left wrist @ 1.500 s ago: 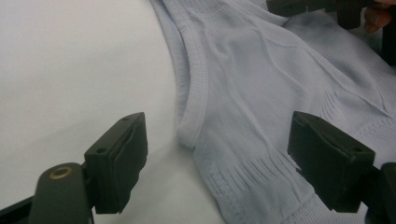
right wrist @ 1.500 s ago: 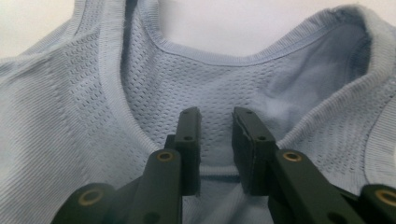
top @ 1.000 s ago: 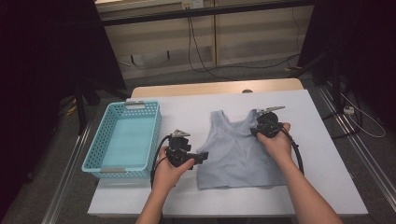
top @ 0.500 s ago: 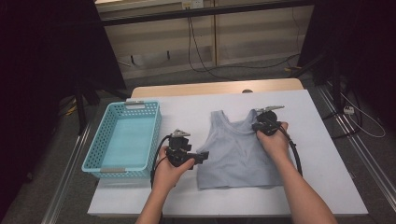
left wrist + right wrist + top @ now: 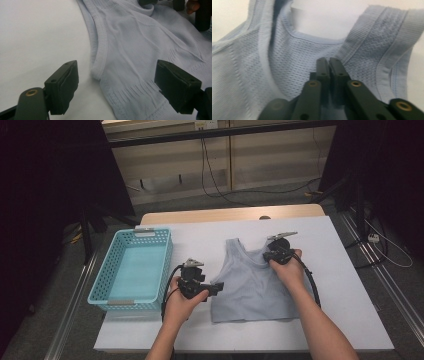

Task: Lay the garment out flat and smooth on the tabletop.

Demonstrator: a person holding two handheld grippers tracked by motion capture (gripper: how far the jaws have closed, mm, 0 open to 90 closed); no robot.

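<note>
Pale blue ribbed tank top (image 5: 256,282) spread flat on white table (image 5: 345,285), neckline toward the far edge, hem toward the person, just right of a turquoise plastic basket (image 5: 134,270). Right gripper (image 5: 276,254) set on the top's right shoulder strap by the neckline, jaws just closing and now pressed together, the mesh knit bunched right at their tips in the right gripper view (image 5: 329,65); whether cloth is pinched between the pads, impossible to tell. Left gripper (image 5: 216,287) held low at the garment's left side near the armhole, jaws standing wide apart, one pad over bare table, the other over the ribbed fabric (image 5: 140,57), with the bound armhole edge lying between them untouched. Black cables looping back from both grippers along the forearms. Basket standing at the table's left edge, well apart from both hands.
</note>
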